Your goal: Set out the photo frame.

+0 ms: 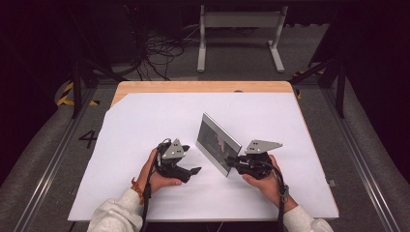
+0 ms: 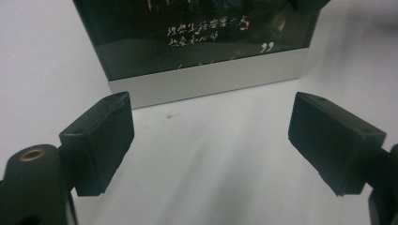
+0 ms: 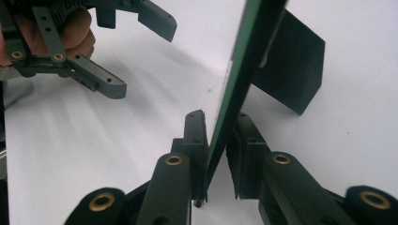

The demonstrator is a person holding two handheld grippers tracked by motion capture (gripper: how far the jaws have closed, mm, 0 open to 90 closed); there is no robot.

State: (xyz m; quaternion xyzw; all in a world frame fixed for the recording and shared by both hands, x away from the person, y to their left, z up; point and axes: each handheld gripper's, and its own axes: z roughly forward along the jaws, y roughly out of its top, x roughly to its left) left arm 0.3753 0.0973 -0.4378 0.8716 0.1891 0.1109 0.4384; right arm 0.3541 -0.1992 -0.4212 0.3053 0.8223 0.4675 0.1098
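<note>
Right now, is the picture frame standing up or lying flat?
Standing up, leaning back: the picture frame rests on its bottom edge, its back stand propped on the table.

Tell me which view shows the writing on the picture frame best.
The left gripper view: the picture frame faces the camera, so its white handwritten lines read clearly above the pale lower border. The high view shows the frame small, its text unreadable. The right gripper view sees it edge-on, between the right gripper jaws.

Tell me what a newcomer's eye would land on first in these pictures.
First, the dark picture frame standing tilted in the middle of the white sheet, its near edge between the jaws of the right gripper. Next, the left gripper just to its left, jaws wide open and facing the frame's silver border and handwritten script.
</note>
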